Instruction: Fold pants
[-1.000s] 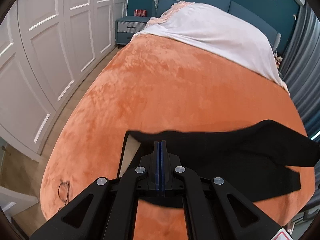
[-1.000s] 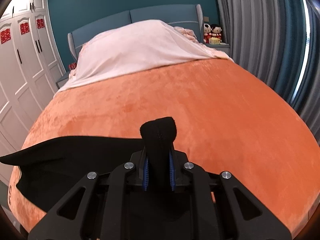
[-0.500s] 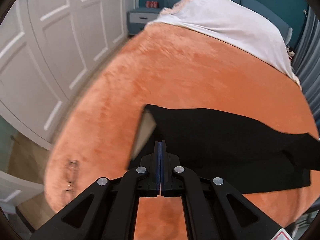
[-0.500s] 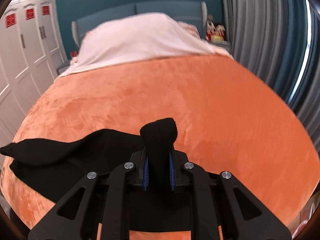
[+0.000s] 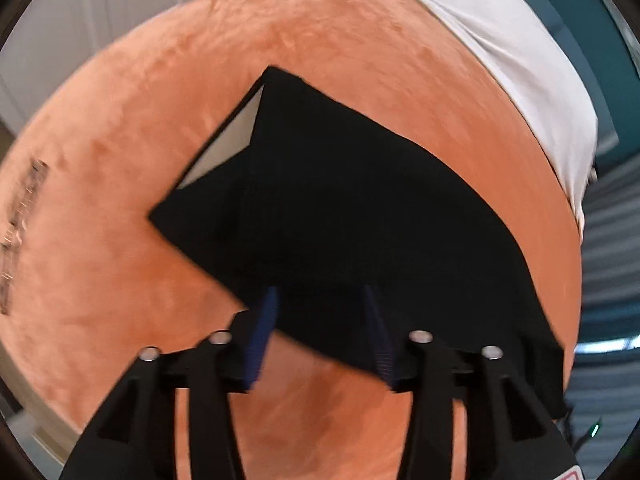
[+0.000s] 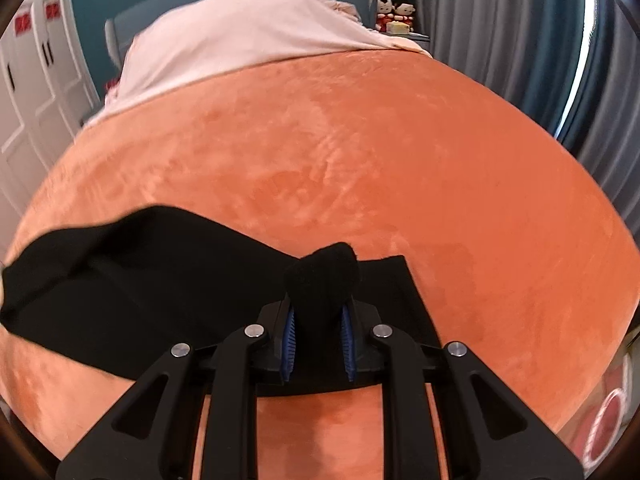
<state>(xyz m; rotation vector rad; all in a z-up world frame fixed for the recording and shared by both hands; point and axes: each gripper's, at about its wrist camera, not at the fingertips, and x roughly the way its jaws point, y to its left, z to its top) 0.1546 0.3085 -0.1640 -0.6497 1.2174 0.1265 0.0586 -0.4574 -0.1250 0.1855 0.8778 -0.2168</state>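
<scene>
Lying on one orange blanket (image 6: 360, 152): one black pants (image 5: 360, 208) | left tongs (image 5: 320, 336) apart | right tongs (image 6: 319, 340) clamped on pants

Soft, even daylight is filling the room, with a bright strip glowing between the curtains (image 6: 532, 36) at the far right, and the orange blanket (image 6: 360, 152) is showing no hard shadows or glare. The left wrist view is smearing with motion blur, worst along its left edge, while the right wrist view is staying fairly sharp. Both are bulging like a fishbowl, edges darkening to black, and the black pants (image 5: 360, 208) are swallowing all detail.
</scene>
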